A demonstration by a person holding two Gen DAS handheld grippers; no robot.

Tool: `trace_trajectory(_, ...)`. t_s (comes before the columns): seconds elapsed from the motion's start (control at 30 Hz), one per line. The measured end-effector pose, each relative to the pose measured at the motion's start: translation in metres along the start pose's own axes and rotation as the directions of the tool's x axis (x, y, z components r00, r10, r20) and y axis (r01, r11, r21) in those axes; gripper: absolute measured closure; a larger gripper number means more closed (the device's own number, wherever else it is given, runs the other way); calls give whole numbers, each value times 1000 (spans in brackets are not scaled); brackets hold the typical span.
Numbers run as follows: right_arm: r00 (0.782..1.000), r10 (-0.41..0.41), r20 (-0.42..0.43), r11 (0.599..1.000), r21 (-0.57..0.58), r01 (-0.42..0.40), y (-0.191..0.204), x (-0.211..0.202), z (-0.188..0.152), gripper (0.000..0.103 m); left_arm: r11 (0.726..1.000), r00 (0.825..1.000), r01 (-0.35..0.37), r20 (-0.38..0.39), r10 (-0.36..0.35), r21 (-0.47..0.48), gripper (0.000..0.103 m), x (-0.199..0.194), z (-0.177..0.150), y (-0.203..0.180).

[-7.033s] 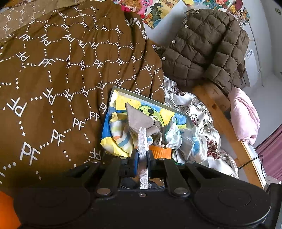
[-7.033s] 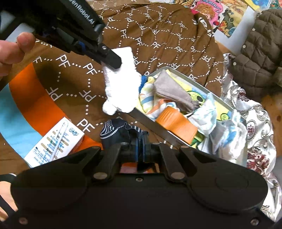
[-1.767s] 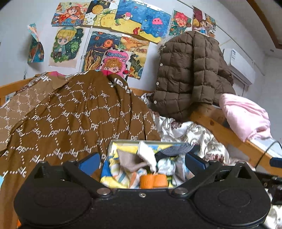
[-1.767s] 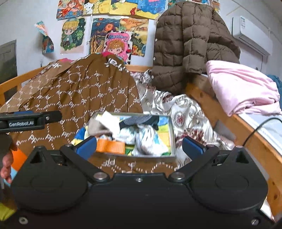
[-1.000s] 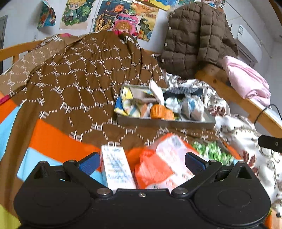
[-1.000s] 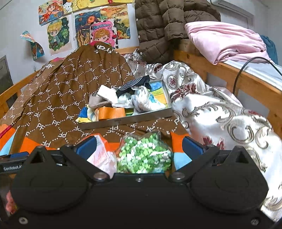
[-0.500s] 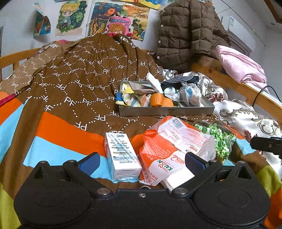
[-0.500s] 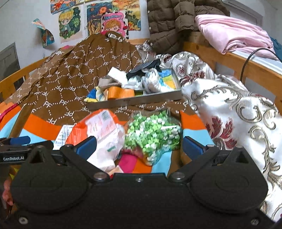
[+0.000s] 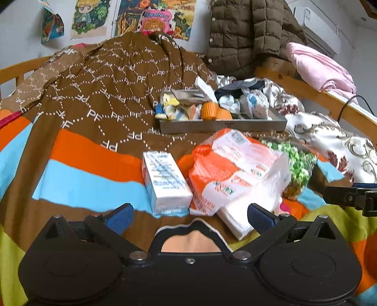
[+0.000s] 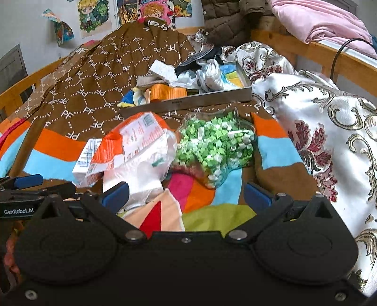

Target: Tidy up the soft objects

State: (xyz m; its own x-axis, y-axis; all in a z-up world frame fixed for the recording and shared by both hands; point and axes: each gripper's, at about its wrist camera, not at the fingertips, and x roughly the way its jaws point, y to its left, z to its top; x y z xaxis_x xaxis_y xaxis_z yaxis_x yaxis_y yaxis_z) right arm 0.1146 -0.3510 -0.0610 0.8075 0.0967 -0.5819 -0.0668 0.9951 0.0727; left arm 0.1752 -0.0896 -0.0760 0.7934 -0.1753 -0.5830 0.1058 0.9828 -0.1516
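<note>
Bed with striped quilt, both hand-held grippers spread wide, holding nothing.

Metal tray of socks and soft items sits far back on brown blanket, by wooden bed rail. Left hand-held gripper hovers low over quilt; white carton, orange-white tissue pack just ahead. Right hand-held gripper faces green bead bag, which blocks path to tray. Floral satin cover at right; posters on wall.
</note>
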Motion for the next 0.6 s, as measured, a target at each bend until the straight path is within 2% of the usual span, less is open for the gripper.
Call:
trace_trajectory(0.3, 999, -4, -37, 1000, -17, 4, 3, 4, -14, 1, 1000, 1000, 10, -9, -10, 4, 1, -1, -4, -1)
trace_trajectory(0.6, 1000, -21, -19, 1000, -22, 20, 2, 4, -12, 1, 1000, 1000, 15, -6, -15, -2, 1, -2, -5, -1)
